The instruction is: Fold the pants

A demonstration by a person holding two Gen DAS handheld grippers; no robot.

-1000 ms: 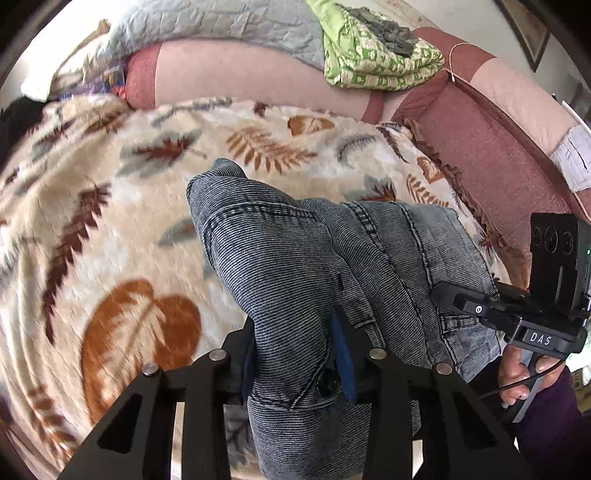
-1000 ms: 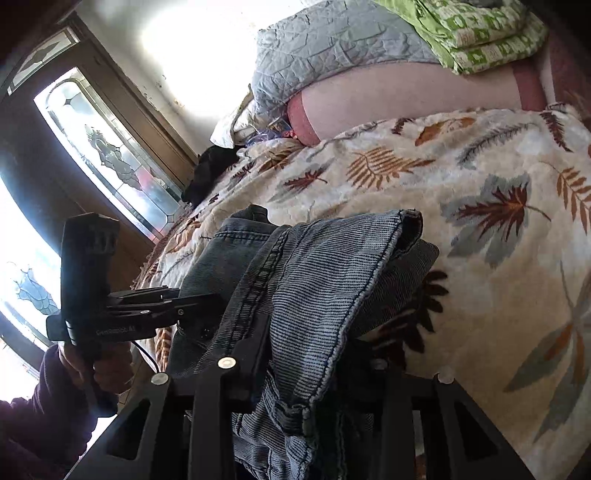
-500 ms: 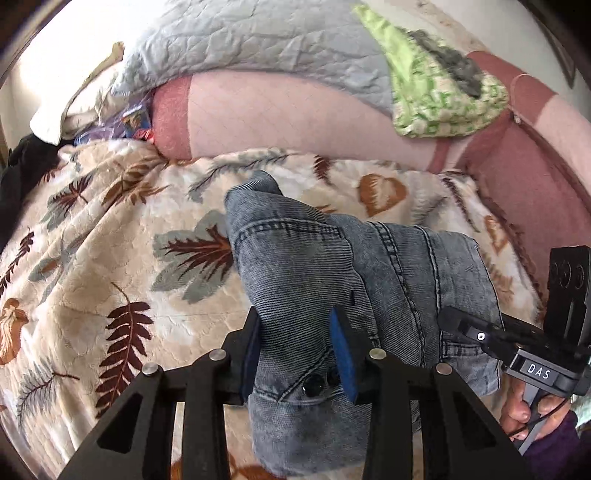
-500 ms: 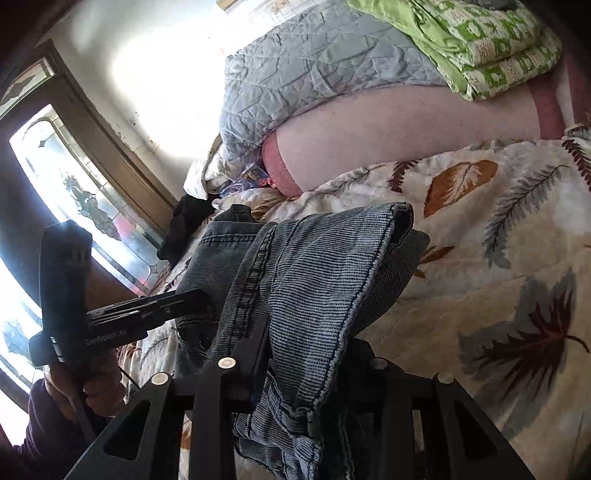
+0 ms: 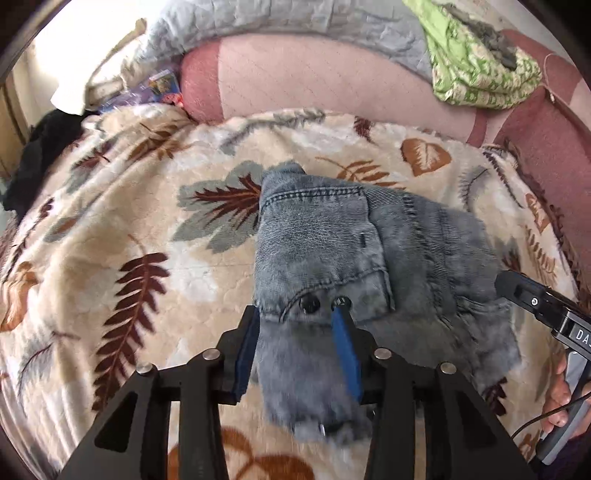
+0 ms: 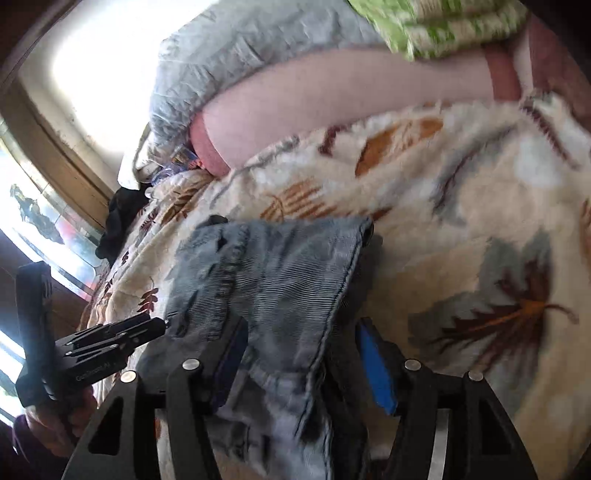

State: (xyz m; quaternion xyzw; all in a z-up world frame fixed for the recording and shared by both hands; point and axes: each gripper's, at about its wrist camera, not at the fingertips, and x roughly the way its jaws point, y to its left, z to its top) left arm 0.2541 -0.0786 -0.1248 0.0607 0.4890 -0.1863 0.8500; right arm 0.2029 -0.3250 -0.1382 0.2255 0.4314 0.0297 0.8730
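Observation:
The folded grey-blue jeans [image 5: 332, 240] lie in a bundle on the leaf-print blanket [image 5: 147, 221], pocket and two dark buttons facing up. My left gripper [image 5: 295, 314] straddles their near edge. Its jaws are opening, the denim still between the blue pads [image 5: 345, 350] but slack and blurred. In the right wrist view the jeans [image 6: 280, 273] drape down between the fingers of my right gripper [image 6: 303, 328]. Its jaws are opening too, and a clear gap shows between the right pad [image 6: 376, 369] and the seamed edge of the cloth.
A pink sofa back [image 5: 314, 74] runs behind the blanket [image 6: 461, 221], with a grey quilt [image 5: 277, 18] and a folded green cloth [image 5: 476, 62] on top. Dark clothing [image 5: 40, 155] lies at the far left. A bright glass door [image 6: 37, 221] stands to the left.
Both grippers carried the jeans forward and lower onto the blanket. Their jaws, clamped on the denim before, have spread, the right one more, and the cloth has sagged loose.

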